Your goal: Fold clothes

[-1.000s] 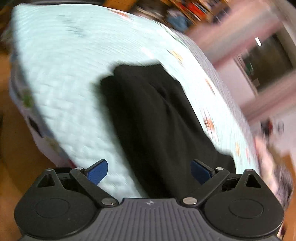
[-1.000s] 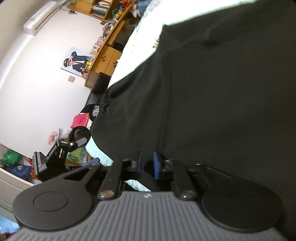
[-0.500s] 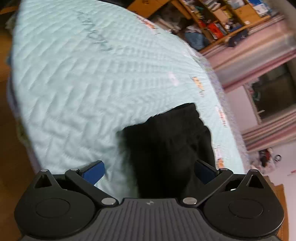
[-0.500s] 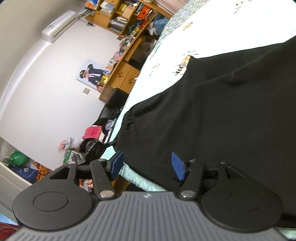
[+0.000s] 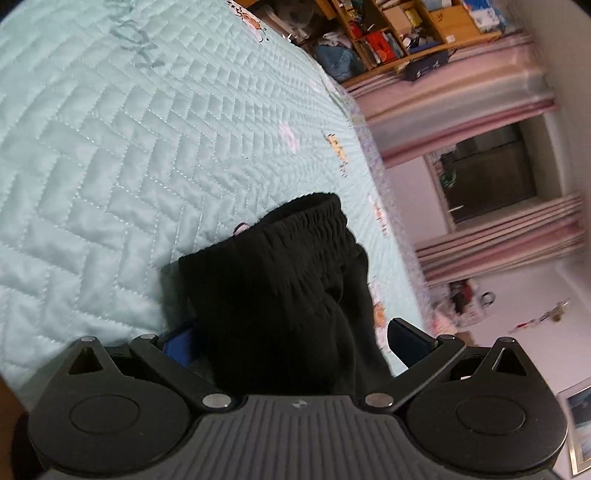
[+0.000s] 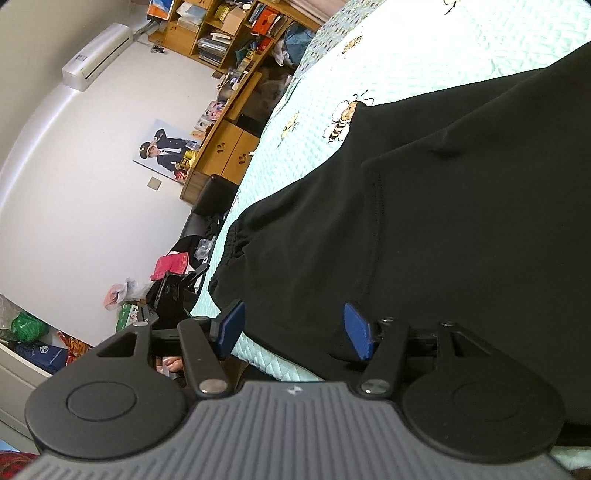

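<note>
A black garment (image 5: 280, 280) with an elastic waistband (image 5: 314, 221) lies on a pale teal quilted bed cover (image 5: 147, 147). My left gripper (image 5: 291, 332) is open wide just above it. The cloth bunches up between the blue pads without either pad pressing on it. In the right wrist view the same black garment (image 6: 443, 221) spreads flat over the bed cover (image 6: 424, 55), a folded layer on top. My right gripper (image 6: 293, 321) is open at its near edge, the hem lying between the blue pads (image 6: 356, 328) and not gripped.
The bed's edge runs below the right gripper, with a floor full of bags and boxes (image 6: 166, 266) beyond it. Wooden cabinets (image 6: 229, 147) and shelves (image 5: 388, 33) line the far wall. Pink curtains (image 5: 461, 107) and a window lie beyond the bed.
My right gripper's fingers went from nearly together to wide apart and drew back along the garment. The left gripper swung over toward the waistband end and sank closer to the cloth.
</note>
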